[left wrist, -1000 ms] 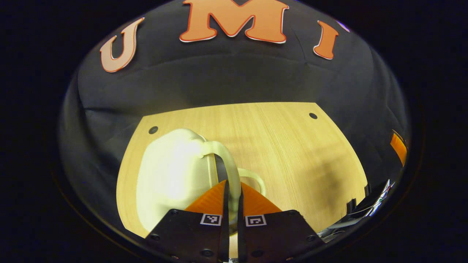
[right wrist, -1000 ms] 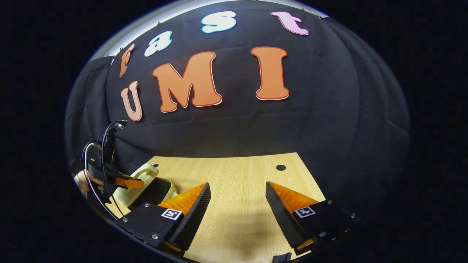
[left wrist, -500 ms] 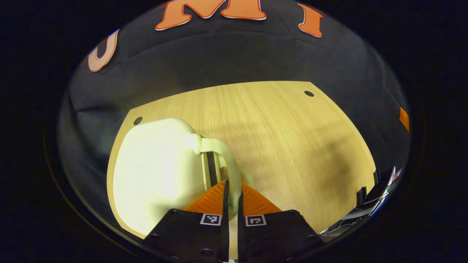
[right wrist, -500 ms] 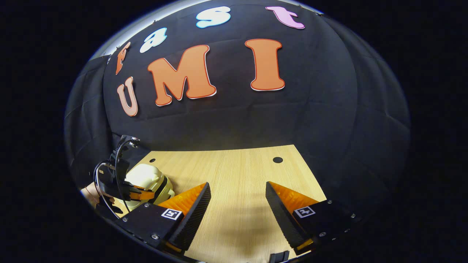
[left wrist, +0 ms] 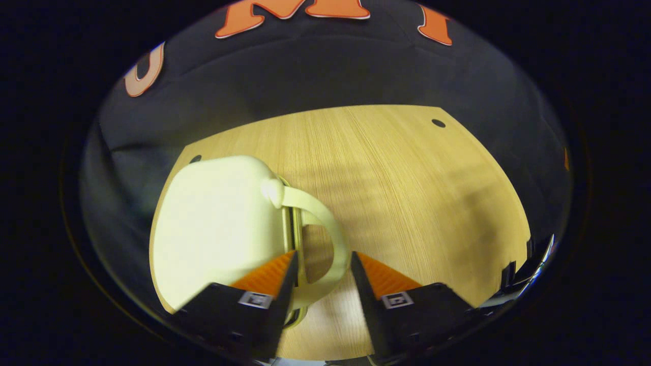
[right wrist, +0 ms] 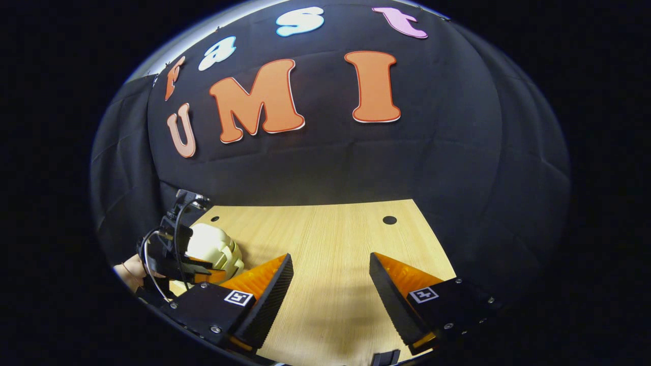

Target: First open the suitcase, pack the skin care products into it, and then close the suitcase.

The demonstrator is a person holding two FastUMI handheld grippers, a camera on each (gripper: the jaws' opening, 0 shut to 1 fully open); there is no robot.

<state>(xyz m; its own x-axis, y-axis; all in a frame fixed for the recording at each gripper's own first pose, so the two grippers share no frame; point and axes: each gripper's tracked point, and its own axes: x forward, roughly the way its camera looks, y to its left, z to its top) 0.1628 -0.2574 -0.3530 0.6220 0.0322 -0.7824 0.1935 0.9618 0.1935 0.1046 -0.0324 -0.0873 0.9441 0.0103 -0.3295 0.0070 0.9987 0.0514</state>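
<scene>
Now the cream suitcase (left wrist: pixel 218 223) lies shut on the table (left wrist: pixel 407 193) at its left edge; left tongs (left wrist: pixel 319 267) apart, straddling its handle (left wrist: pixel 325 239) — right tongs (right wrist: pixel 330 284) apart, idle. Risk: tongs snag the handle on retreat, dragging the case off.

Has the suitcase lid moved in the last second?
Yes. The suitcase lid has swung down shut against the table; the left gripper has opened off its handle.

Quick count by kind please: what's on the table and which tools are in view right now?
Suitcases: 1, cream, closed
Grippers: 2, left gripper, right gripper
Tables: 1, wood
Total: 4
</scene>
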